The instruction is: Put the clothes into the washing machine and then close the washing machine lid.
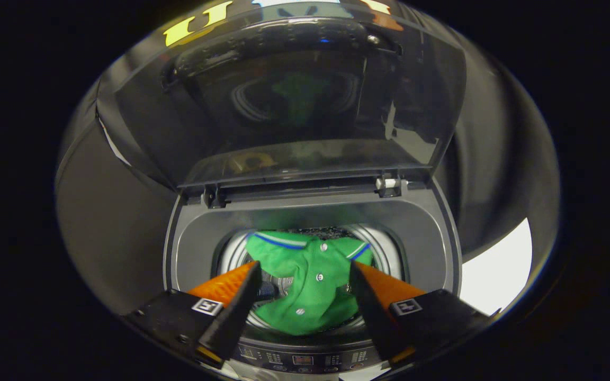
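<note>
The gripper (305,275) hangs over the open top of the washing machine (188,248), its fingers (231,304) spread wide apart and clamped on nothing. Between them and just beyond their tips lies the green shirt (307,280), crumpled inside the drum (231,254), with its white buttons and striped collar facing up. The cloth looks free of both fingers; it seems to rest on the drum's floor rather than hang from anything.

Well beyond the fingers the lid (284,100) stands raised, tilted back on its hinges (387,185), its dark glass mirroring the drum and the shirt below. The control panel (302,360) sits under the fingers, nearest the camera.

By my reading, the loading part is done or nearly so: the shirt is in the machine and the fingers have let go. What remains is the lid. The next move likely calls for lifting the gripper clear of the opening, reaching up and past the lid's upper edge, then drawing it forward and down until it seats on the rim. Care is needed that the fingers do not snag the shirt on the way out.
</note>
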Motion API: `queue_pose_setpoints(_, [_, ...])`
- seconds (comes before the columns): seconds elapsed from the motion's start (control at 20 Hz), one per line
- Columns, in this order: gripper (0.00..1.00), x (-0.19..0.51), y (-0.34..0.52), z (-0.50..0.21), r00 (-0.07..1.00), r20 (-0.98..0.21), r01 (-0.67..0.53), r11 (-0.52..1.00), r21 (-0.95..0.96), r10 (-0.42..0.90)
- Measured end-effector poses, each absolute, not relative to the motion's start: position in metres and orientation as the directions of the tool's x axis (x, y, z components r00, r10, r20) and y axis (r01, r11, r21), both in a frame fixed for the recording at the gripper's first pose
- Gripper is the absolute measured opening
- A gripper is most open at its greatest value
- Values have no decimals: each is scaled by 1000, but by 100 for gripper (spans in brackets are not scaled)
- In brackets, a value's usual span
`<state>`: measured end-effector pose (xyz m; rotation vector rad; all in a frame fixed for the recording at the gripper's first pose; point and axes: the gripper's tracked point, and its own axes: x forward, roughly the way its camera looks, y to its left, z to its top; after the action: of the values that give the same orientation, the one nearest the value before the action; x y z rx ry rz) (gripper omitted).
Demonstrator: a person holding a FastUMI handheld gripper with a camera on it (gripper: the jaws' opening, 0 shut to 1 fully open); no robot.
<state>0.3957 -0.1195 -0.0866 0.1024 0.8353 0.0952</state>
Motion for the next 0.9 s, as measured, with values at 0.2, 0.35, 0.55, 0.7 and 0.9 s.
queue_pose_setpoints(0.2, [98,393,-117,-76,687,-713,-60,989,138,141])
queue_pose_setpoints(0.35, [98,389,-114,-56,717,-679,-90,987,132,156])
queue_pose_setpoints(0.55, [98,382,-109,-18,763,-621,-156,984,87,176])
queue_pose_setpoints(0.7, [98,380,-103,16,799,-562,-188,977,102,212])
queue_pose_setpoints(0.9, [97,388,-98,74,840,-483,-202,969,144,247])
